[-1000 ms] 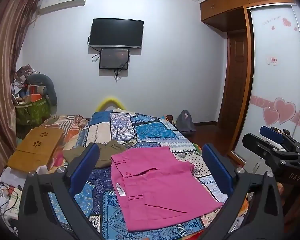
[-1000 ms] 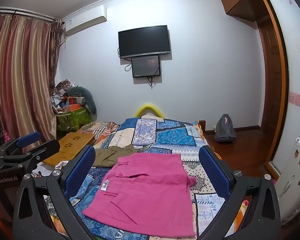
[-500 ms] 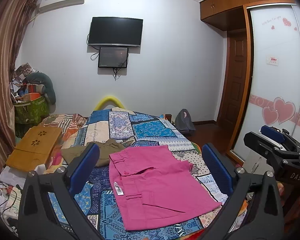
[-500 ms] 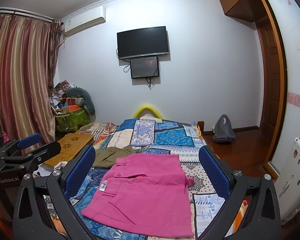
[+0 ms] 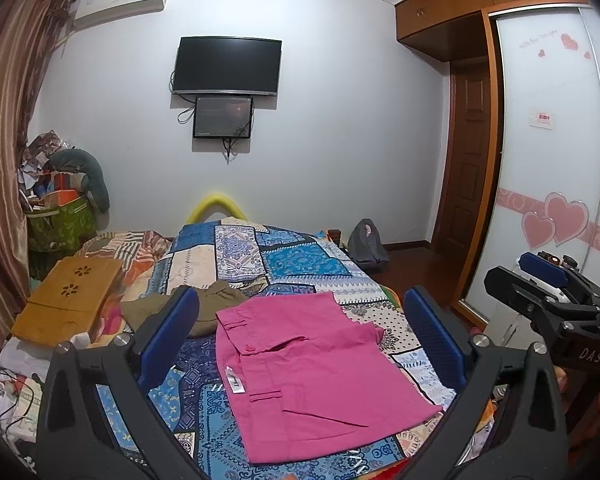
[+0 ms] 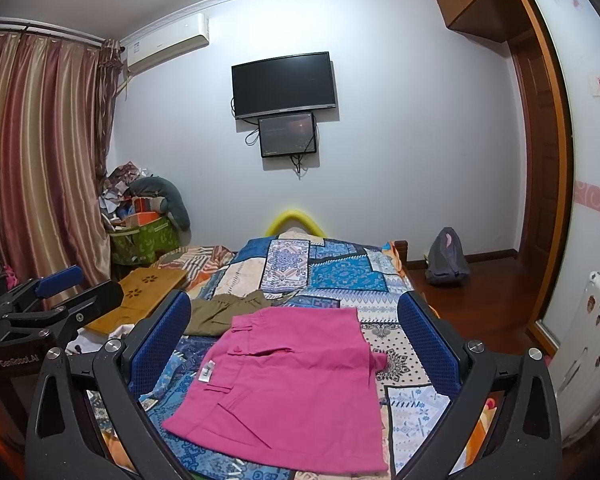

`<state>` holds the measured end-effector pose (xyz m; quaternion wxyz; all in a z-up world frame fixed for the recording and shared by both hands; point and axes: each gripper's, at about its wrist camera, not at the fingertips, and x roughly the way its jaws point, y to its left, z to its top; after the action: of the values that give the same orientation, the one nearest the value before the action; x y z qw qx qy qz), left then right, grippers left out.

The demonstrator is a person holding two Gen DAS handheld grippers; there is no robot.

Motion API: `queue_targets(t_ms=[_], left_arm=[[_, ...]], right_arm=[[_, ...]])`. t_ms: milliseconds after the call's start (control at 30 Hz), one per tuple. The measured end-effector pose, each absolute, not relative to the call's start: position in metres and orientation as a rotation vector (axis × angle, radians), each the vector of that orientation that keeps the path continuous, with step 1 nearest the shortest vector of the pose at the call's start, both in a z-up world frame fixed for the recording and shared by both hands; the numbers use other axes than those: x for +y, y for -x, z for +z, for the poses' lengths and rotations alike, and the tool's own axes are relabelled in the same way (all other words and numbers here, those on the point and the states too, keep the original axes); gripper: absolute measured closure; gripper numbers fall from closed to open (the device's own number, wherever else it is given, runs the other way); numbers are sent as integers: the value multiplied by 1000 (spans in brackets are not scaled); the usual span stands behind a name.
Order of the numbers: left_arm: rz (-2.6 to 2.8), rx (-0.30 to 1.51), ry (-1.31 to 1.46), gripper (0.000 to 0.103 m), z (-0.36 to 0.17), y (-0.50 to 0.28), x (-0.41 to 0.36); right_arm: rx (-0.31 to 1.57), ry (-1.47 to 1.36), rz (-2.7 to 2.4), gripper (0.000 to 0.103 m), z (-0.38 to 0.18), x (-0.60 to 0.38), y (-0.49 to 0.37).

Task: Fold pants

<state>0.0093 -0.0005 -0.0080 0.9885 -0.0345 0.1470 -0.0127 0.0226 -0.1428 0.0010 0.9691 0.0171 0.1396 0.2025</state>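
Observation:
Pink pants (image 5: pixel 316 376) (image 6: pixel 292 388) lie folded flat on the patchwork bed cover (image 5: pixel 300 264) (image 6: pixel 340 276), waistband toward the far wall, a white label showing near the left edge. My left gripper (image 5: pixel 300 340) hangs open above and before them, holding nothing. Its blue pads (image 5: pixel 168 332) stand wide apart. My right gripper (image 6: pixel 296 340) is open too, raised over the near end of the bed. In the left wrist view the right gripper (image 5: pixel 548 292) shows at the right edge; in the right wrist view the left gripper (image 6: pixel 56 296) shows at the left.
Olive-brown clothing (image 5: pixel 180 308) (image 6: pixel 224 312) lies beside the pants at their far left. A wooden lap tray (image 5: pixel 68 296) (image 6: pixel 140 292) rests at the bed's left, clutter and a green bin (image 5: pixel 60 224) beyond. A grey backpack (image 6: pixel 446 256) stands on the wood floor at right.
Both cameras have risen and tilted slightly, so the pants sit a little lower in view. The pants themselves have not moved, and both grippers stay open.

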Motion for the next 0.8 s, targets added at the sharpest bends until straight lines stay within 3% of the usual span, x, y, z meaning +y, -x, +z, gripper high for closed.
queue_targets(t_ms=[800], left_arm=[[-32, 294, 66, 0, -3, -8, -3]], right_arm=[[287, -39, 407, 0, 1, -143, -24]])
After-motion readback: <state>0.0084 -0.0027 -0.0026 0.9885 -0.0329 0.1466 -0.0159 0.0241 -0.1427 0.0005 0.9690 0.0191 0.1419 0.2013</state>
